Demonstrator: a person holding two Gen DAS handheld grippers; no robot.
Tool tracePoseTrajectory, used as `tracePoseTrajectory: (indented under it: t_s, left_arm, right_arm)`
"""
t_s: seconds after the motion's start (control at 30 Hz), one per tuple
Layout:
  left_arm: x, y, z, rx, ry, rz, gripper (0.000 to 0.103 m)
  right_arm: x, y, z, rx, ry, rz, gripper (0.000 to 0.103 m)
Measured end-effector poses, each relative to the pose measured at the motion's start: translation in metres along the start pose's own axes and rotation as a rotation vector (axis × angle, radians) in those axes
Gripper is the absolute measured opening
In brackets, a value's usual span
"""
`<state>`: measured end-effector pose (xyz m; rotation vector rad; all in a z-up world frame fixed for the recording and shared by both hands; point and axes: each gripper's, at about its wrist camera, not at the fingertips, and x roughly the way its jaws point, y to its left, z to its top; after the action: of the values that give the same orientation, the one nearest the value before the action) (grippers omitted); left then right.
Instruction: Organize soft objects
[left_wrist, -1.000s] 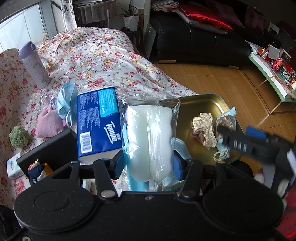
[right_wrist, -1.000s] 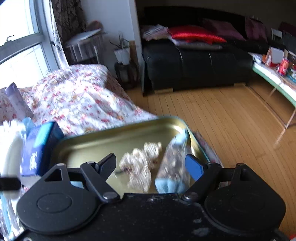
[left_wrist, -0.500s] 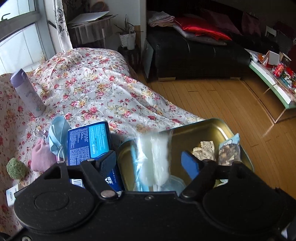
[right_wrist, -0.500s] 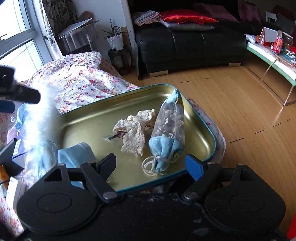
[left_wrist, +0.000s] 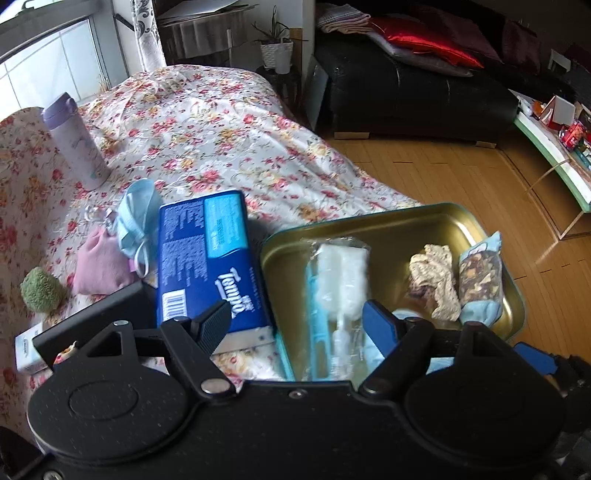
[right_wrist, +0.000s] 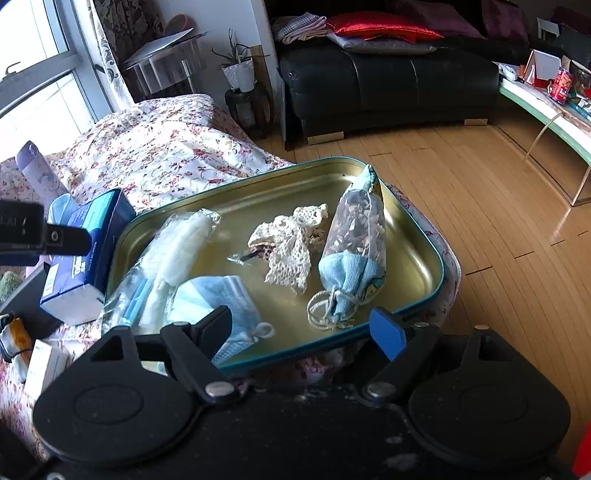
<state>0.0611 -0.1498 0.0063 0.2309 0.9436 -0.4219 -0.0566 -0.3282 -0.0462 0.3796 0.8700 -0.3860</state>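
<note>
Right wrist view looks straight down into the gold metal tray (right_wrist: 417, 258), which sits on the flowered bedspread (right_wrist: 170, 147) at the bed's edge, and four soft things already lie inside it: a plastic-wrapped white sponge brush (right_wrist: 173, 254) along the left wall, a blue face mask (right_wrist: 218, 299) at the near left corner, a cream crocheted piece (right_wrist: 288, 247) in the middle, and a mesh drawstring pouch (right_wrist: 354, 254) leaning toward the right. Both tools hang empty above it: the right gripper (right_wrist: 301, 326) has its fingers spread wide with nothing between them, and the left gripper (left_wrist: 297, 321) is likewise wide open, the wrapped brush lying free in the tray below its gap. Just beside the tray's left wall stands a blue Tempo tissue pack (left_wrist: 210, 258), touching or nearly touching the rim. Further left on the bedspread wait a second blue face mask (left_wrist: 136, 218), a pink cloth pouch (left_wrist: 99, 266) and a green fuzzy ball (left_wrist: 42, 290), with a lilac bottle (left_wrist: 75, 144) standing well apart behind them. I'd reckon the job is a bit past halfway: four pieces tidied, three or four soft ones left outside, the tissue pack being the nearest to take.
</note>
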Motion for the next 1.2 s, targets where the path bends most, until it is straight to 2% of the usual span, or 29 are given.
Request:
tracePoseTrajectory:
  t_s: [0.17, 0.47, 1.0, 1.1, 1.2]
  left_arm:
    - [-0.003, 0.005, -0.011, 0.037, -0.003, 0.058, 0.075]
    - [-0.012, 0.012, -0.031, 0.043, -0.002, 0.101, 0.076]
    - [-0.022, 0.028, -0.059, 0.015, 0.038, 0.136, 0.077]
    - [-0.023, 0.034, -0.065, 0.005, 0.046, 0.149, 0.082]
    - [-0.023, 0.041, -0.07, -0.01, 0.055, 0.161, 0.083]
  right_arm:
    - [-0.004, 0.002, -0.001, 0.022, 0.016, 0.018, 0.082]
    - [-0.009, 0.007, 0.007, 0.021, 0.017, 0.029, 0.083]
    - [-0.012, 0.015, 0.007, 0.021, 0.045, 0.049, 0.085]
    - [-0.012, 0.018, 0.006, 0.013, 0.053, 0.051, 0.085]
    - [-0.013, 0.022, 0.005, 0.002, 0.058, 0.054, 0.086]
